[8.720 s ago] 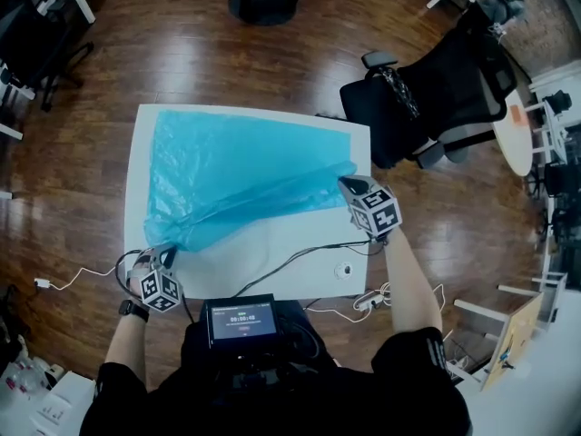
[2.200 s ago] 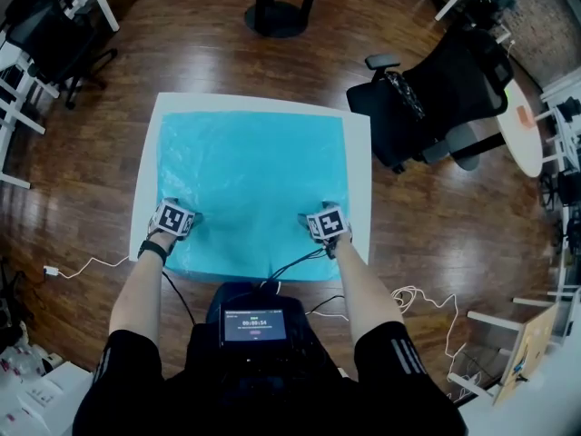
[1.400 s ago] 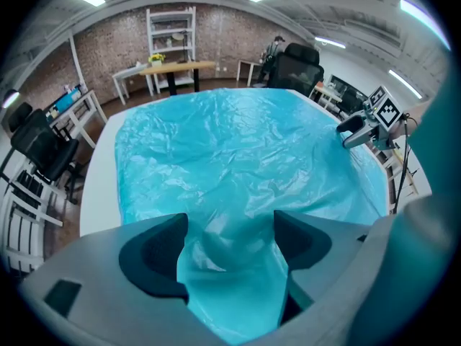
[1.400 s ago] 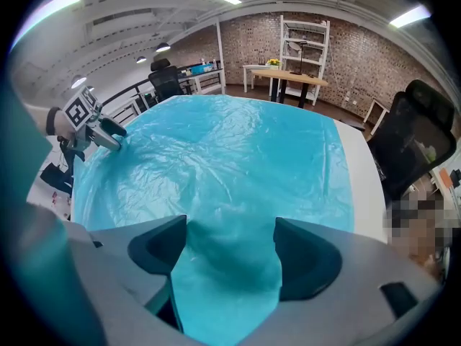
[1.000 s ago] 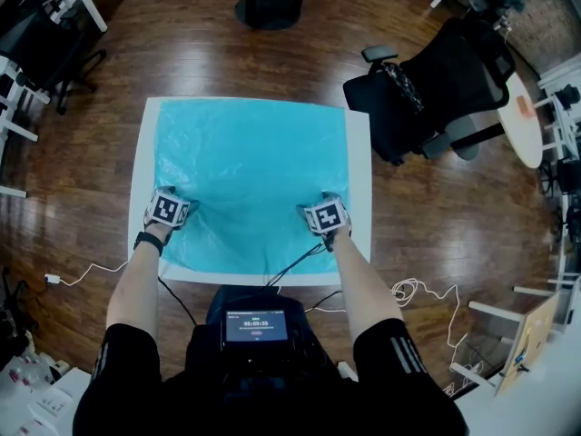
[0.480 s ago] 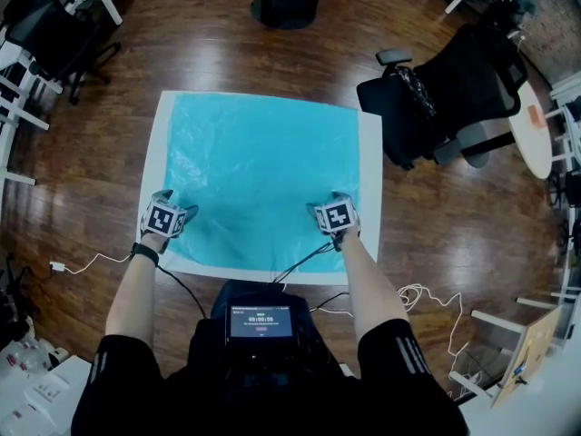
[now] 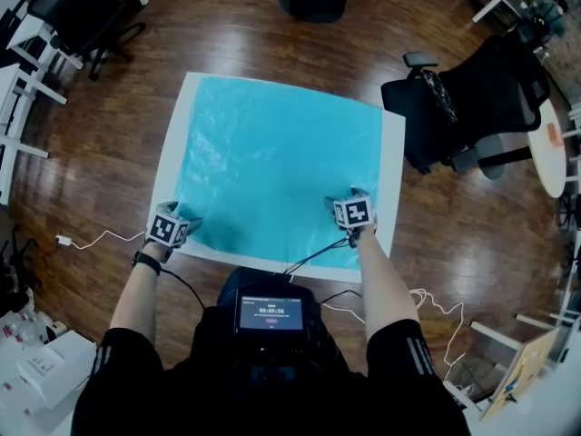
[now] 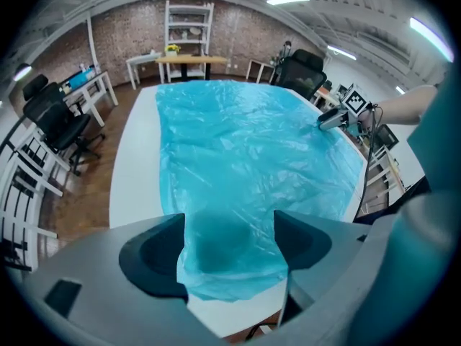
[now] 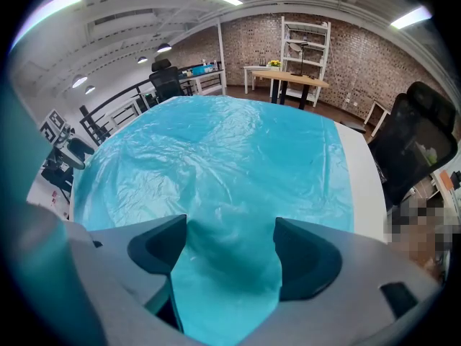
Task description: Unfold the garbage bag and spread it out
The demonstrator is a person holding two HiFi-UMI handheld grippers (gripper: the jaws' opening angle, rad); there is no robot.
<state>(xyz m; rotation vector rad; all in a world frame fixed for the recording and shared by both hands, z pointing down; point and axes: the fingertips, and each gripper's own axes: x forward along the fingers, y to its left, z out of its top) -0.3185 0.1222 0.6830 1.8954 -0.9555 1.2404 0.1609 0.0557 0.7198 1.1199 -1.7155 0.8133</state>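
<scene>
The cyan garbage bag [image 7: 281,166] lies spread flat over most of the white table [image 7: 178,143]. My left gripper [image 7: 182,225] stands open at the bag's near left corner, and that corner [image 8: 230,265] lies on the table under the gap between the jaws. My right gripper [image 7: 345,202] is open too, low over the bag near its near right edge. The film [image 9: 230,193] there is wrinkled and runs beneath the parted jaws. The left gripper view also shows the right gripper [image 8: 337,118] across the bag [image 8: 245,143].
A black office chair [image 7: 472,98] stands by the table's far right corner. A round pedestal base [image 7: 313,0] is beyond the far edge. Desks and chairs [image 7: 54,16] stand at the left. Cables [image 7: 91,239] trail on the wood floor. A screen device [image 7: 270,312] hangs at my chest.
The bag, folded over diagonally several seconds ago, now lies flat. In the last second both grippers slid slightly toward the near edge, the left reaching the near left corner.
</scene>
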